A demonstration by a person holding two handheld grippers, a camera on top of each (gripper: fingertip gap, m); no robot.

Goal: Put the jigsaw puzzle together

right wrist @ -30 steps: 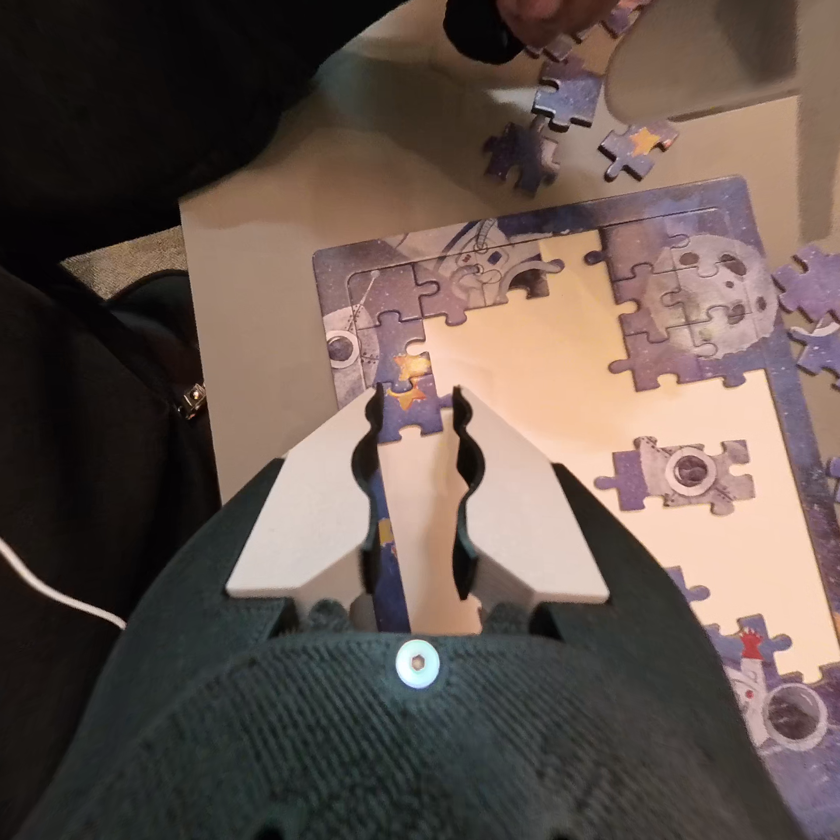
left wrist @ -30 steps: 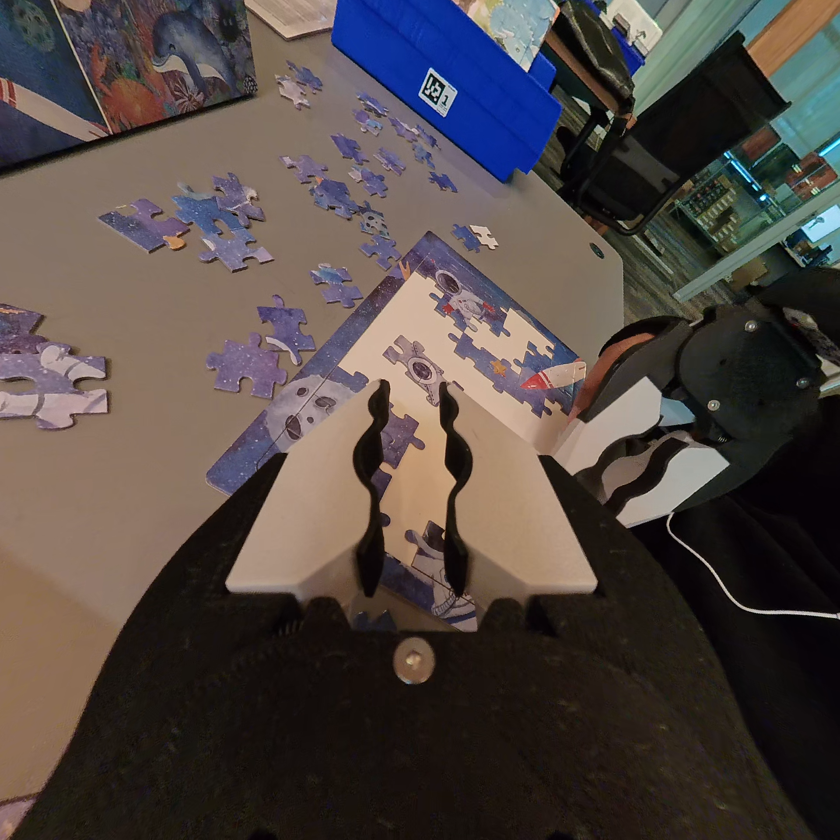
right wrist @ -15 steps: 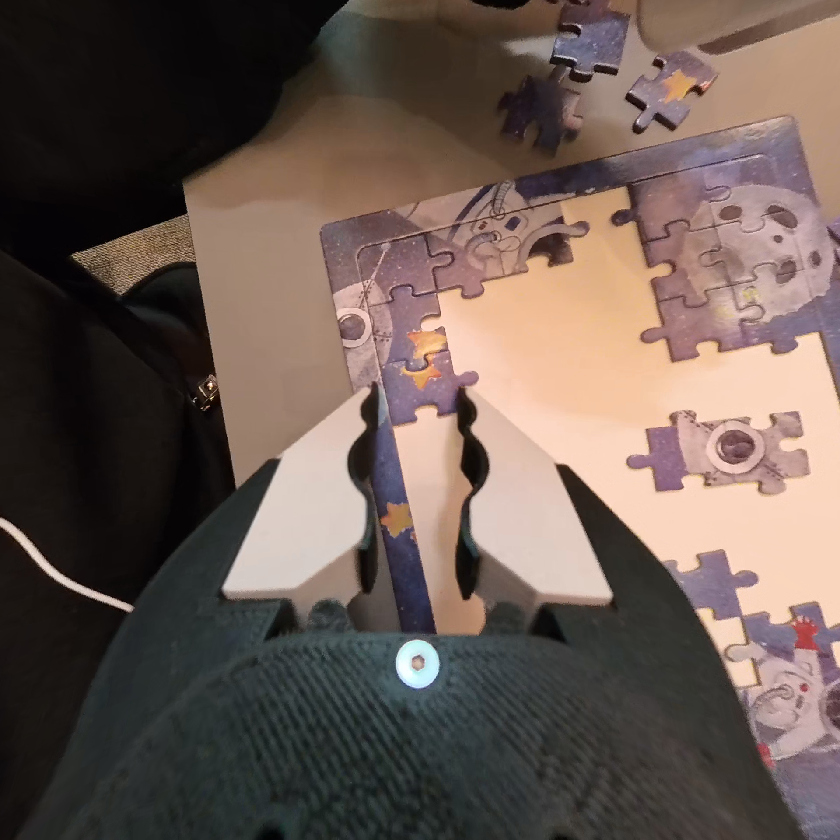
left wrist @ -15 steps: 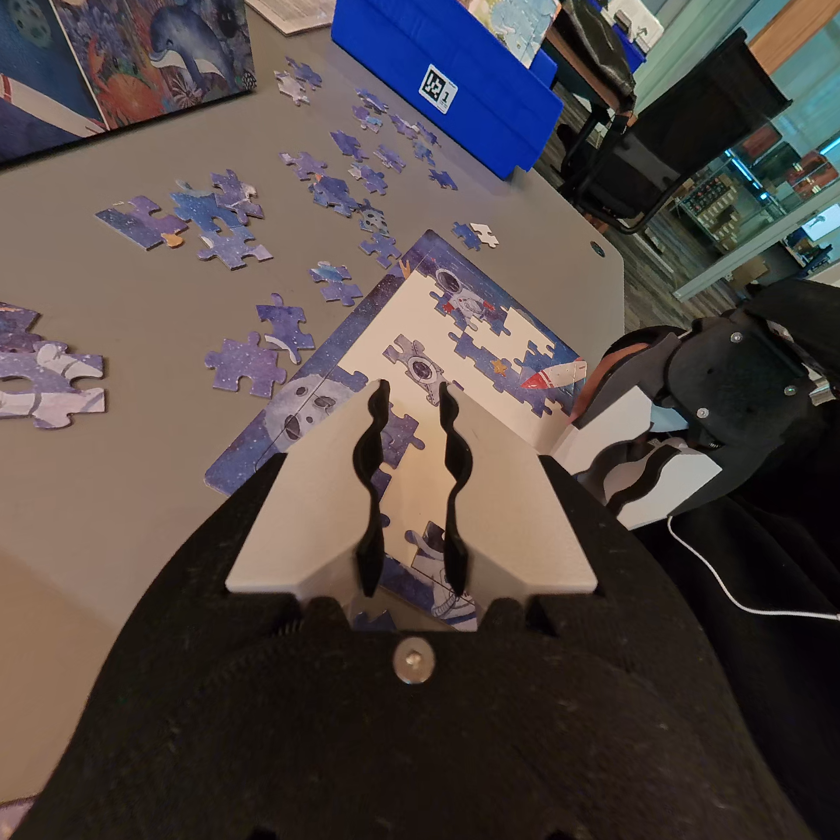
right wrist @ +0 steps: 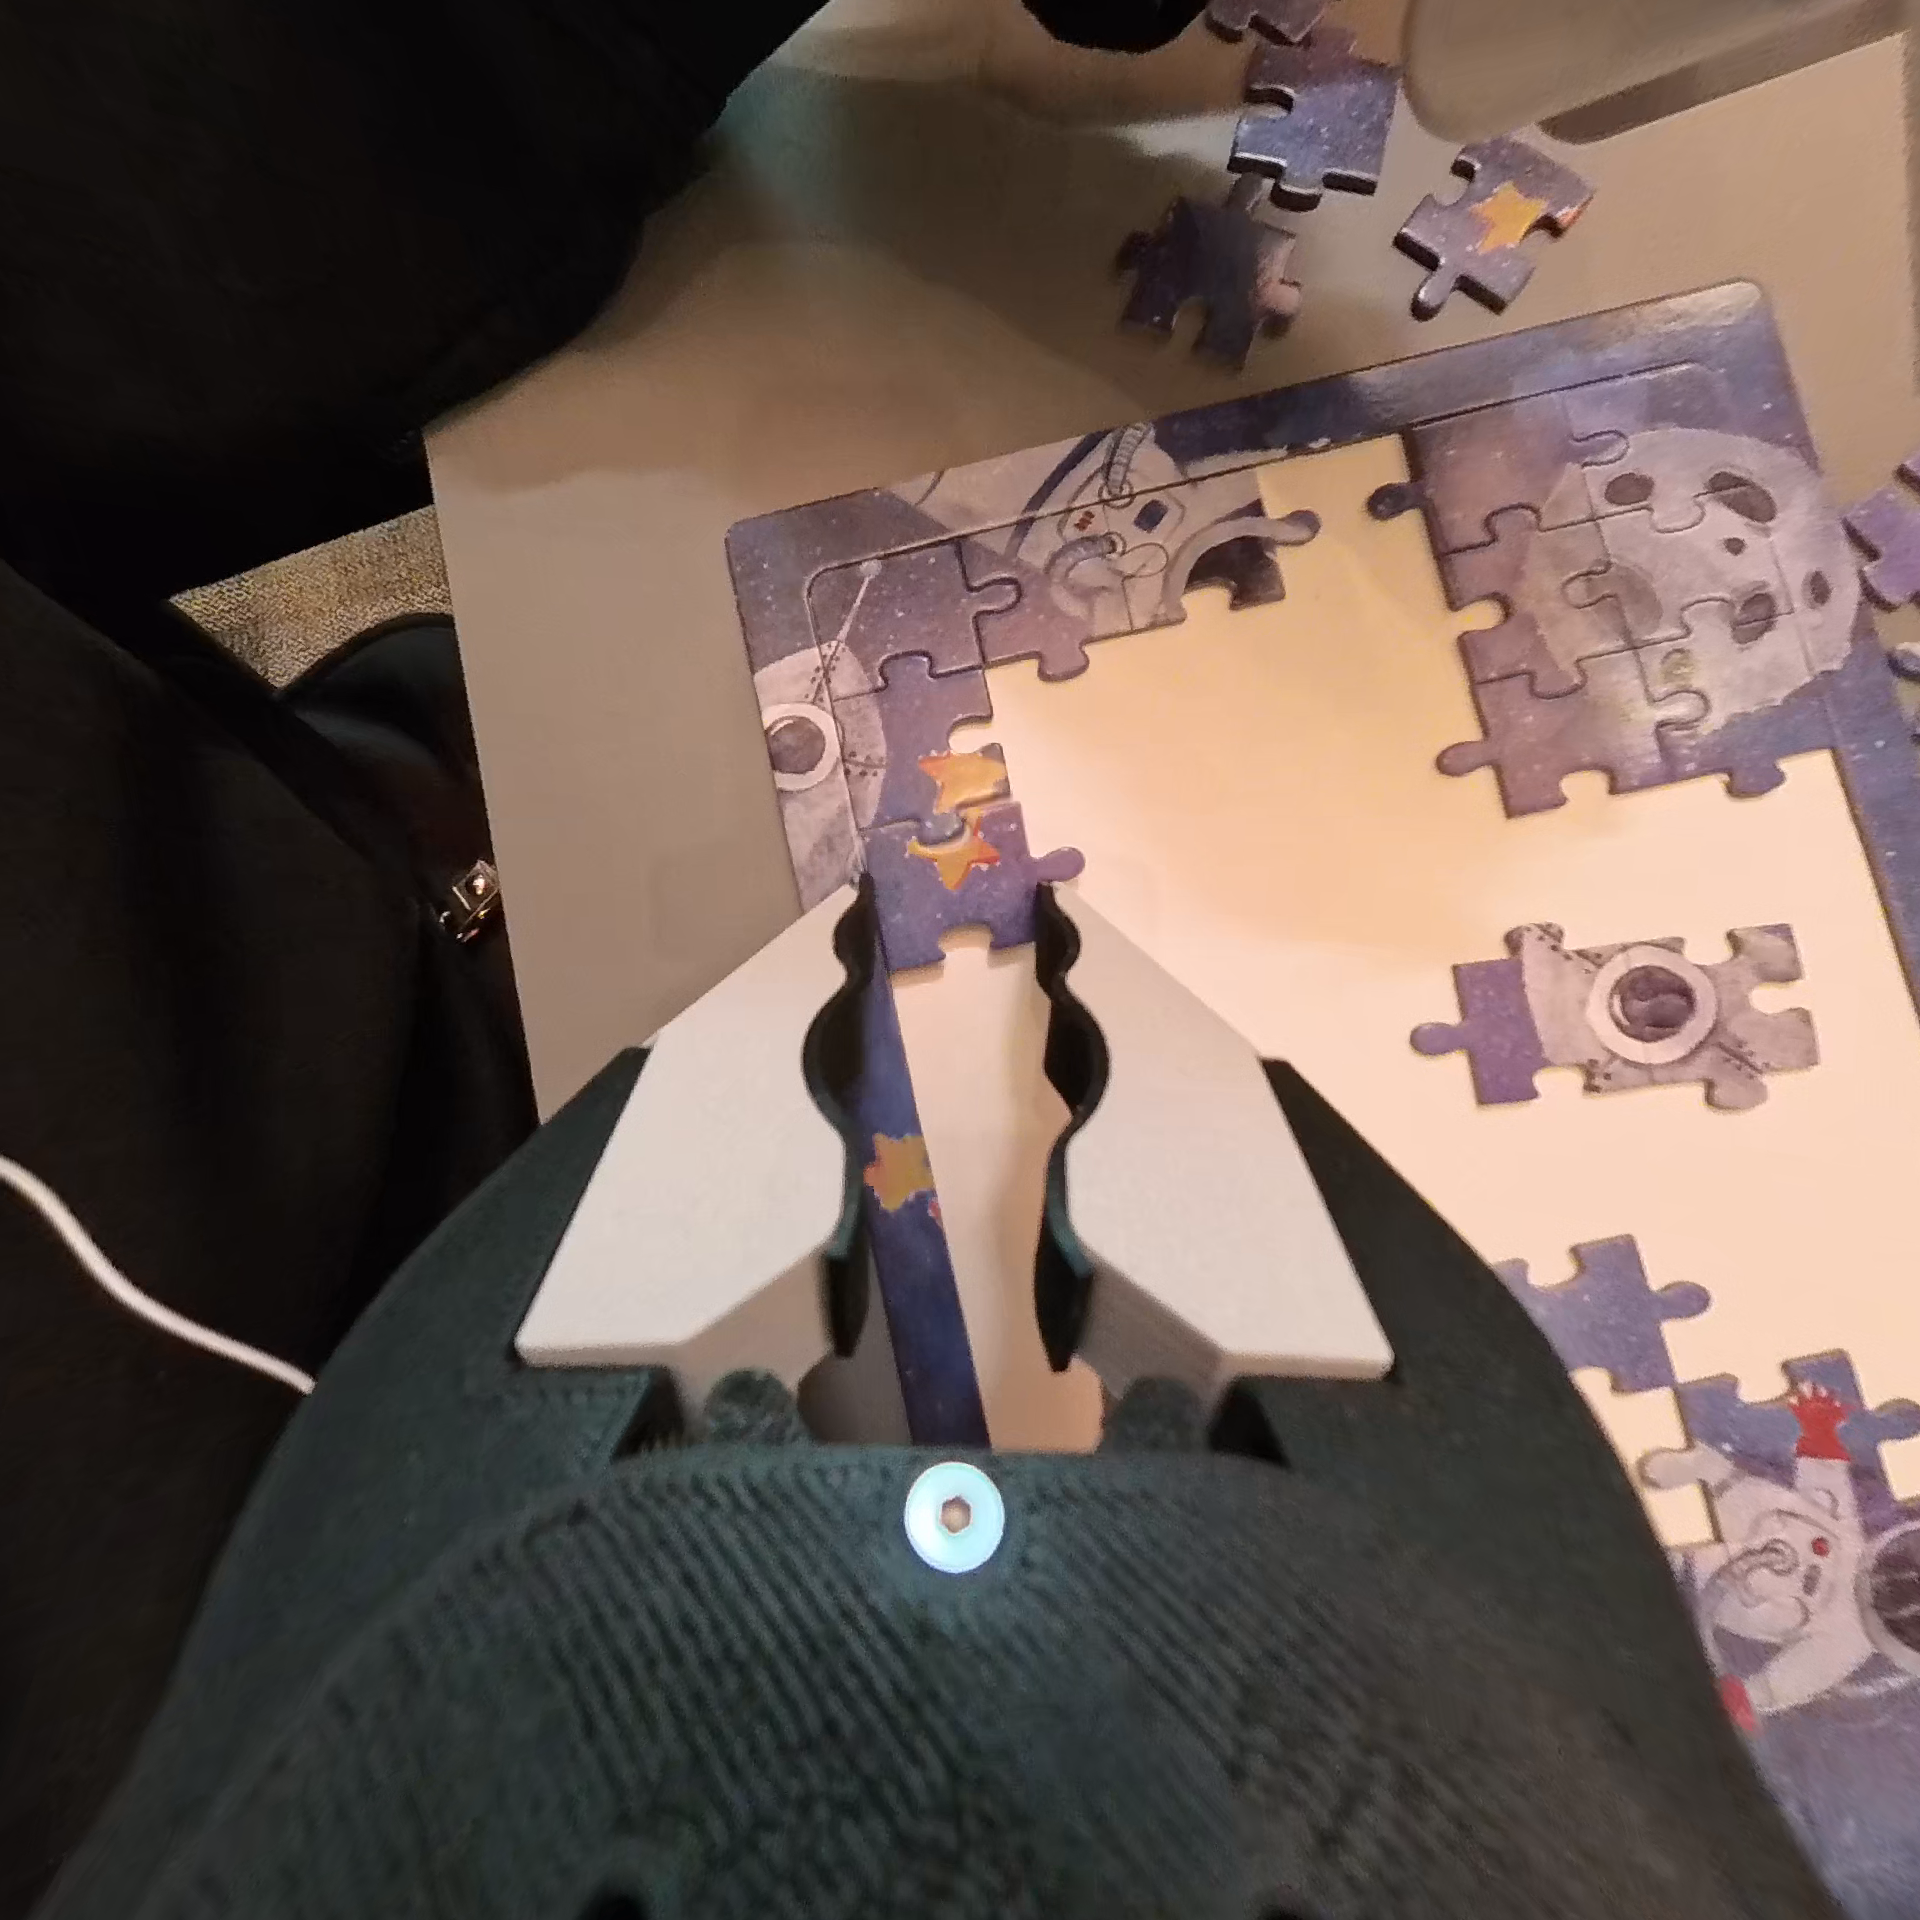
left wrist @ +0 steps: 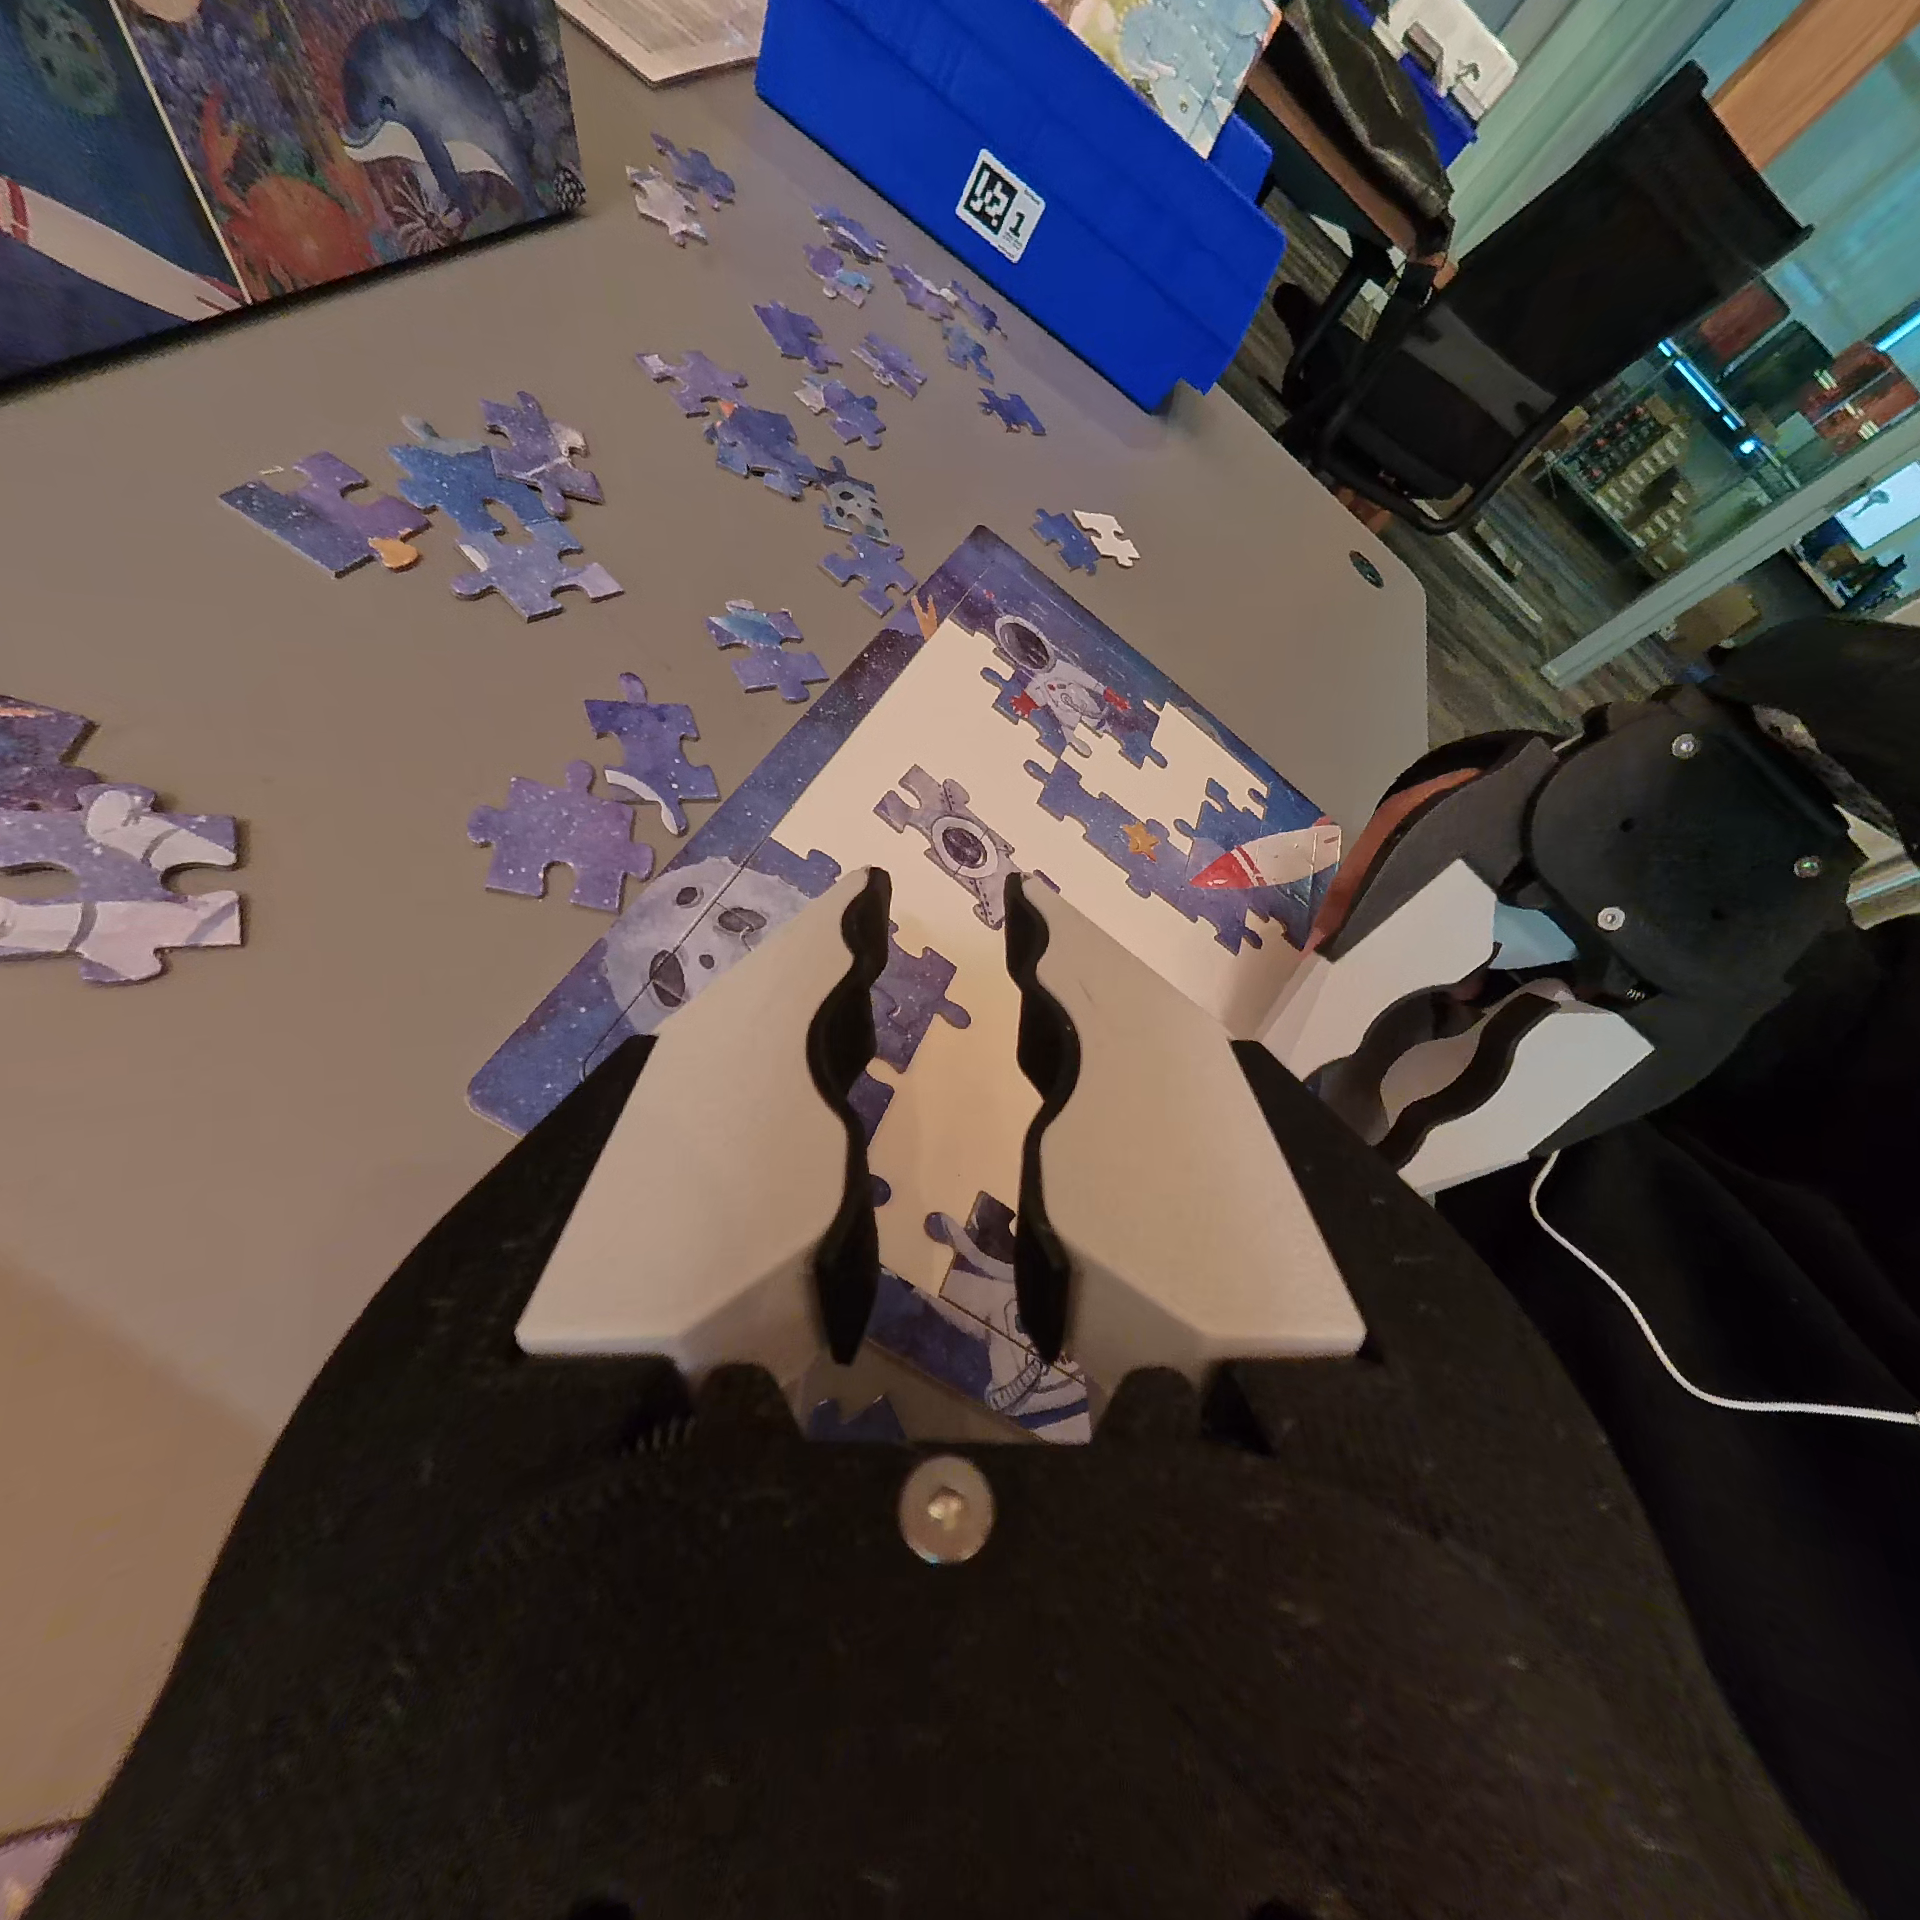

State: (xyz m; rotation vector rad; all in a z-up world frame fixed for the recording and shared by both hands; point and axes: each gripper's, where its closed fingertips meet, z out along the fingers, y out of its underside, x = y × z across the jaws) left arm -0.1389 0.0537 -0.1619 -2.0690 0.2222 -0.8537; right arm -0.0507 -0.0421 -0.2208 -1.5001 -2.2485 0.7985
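Observation:
The puzzle tray [left wrist: 914,717] lies on the grey table, partly filled. In the right wrist view my right gripper [right wrist: 954,899] is at the tray's [right wrist: 1247,831] left column. Its pads touch both sides of a purple piece with an orange star half [right wrist: 966,883], which lies against the matching star piece [right wrist: 961,779] above it. My left gripper [left wrist: 940,883] hovers over the tray with its fingers apart and nothing between them. The right gripper also shows in the left wrist view [left wrist: 1403,1070] at the tray's near right edge.
Several loose purple pieces [left wrist: 561,831] lie on the table left of and beyond the tray. A blue bin [left wrist: 1039,156] and a puzzle box [left wrist: 260,135] stand at the back. A joined pair with a round porthole [right wrist: 1621,1008] lies loose inside the tray. A person's dark clothing is at the left. Left tips to right tips: about 15 cm.
My right gripper's jaws widened a little, then closed again around the star piece, which stayed at the tray's left column. My left gripper has hardly moved.

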